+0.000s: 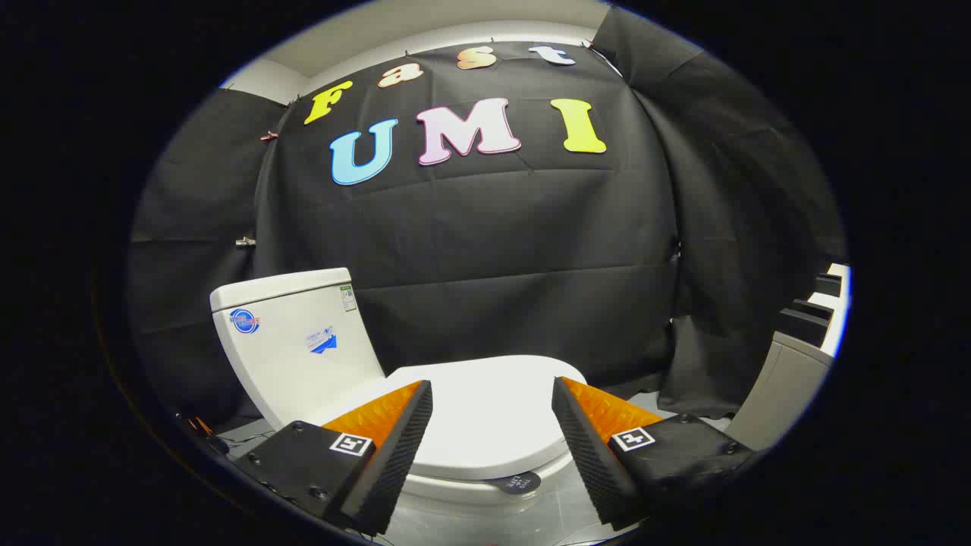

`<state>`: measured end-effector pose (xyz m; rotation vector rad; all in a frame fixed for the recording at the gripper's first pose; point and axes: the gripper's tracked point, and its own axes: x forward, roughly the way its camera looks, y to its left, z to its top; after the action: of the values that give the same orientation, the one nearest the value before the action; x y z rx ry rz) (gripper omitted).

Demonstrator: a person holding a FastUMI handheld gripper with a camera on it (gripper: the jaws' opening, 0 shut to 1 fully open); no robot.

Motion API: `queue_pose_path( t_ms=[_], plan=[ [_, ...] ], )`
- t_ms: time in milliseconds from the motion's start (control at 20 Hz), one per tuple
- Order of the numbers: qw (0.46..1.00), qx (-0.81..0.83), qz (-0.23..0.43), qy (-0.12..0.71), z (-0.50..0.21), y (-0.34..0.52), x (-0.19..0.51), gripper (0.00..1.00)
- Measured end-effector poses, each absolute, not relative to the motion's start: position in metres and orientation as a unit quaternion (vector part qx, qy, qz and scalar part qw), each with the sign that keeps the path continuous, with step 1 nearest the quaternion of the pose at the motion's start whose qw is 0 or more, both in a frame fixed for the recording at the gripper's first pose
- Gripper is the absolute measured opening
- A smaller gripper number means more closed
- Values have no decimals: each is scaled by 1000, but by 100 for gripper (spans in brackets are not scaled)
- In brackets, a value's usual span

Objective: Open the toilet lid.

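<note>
Your gripper (491,394) is spread wide and holds nothing. Between and just beyond the fingers lies the closed toilet lid (493,409), flat on the bowl. It looks rigid, smooth and slippery (likely light plastic): lift under its front lip.

Hand-held gripper (491,425): fingers spread wide, nothing between them but open air.
Ahead: closed toilet lid (493,413), flat, front edge unobstructed.
Left: tank (292,341) rises beside the lid.
Right: grey cabinet (781,387), well apart.
Behind: black cloth wall (493,250).
</note>
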<state>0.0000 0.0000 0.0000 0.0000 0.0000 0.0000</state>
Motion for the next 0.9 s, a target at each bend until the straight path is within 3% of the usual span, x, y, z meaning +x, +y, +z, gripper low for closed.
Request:
queue_pose_path(
  t_ms=[900],
  plan=[
    [1000,1,1,14,-8,-3,2,99]
  ],
)
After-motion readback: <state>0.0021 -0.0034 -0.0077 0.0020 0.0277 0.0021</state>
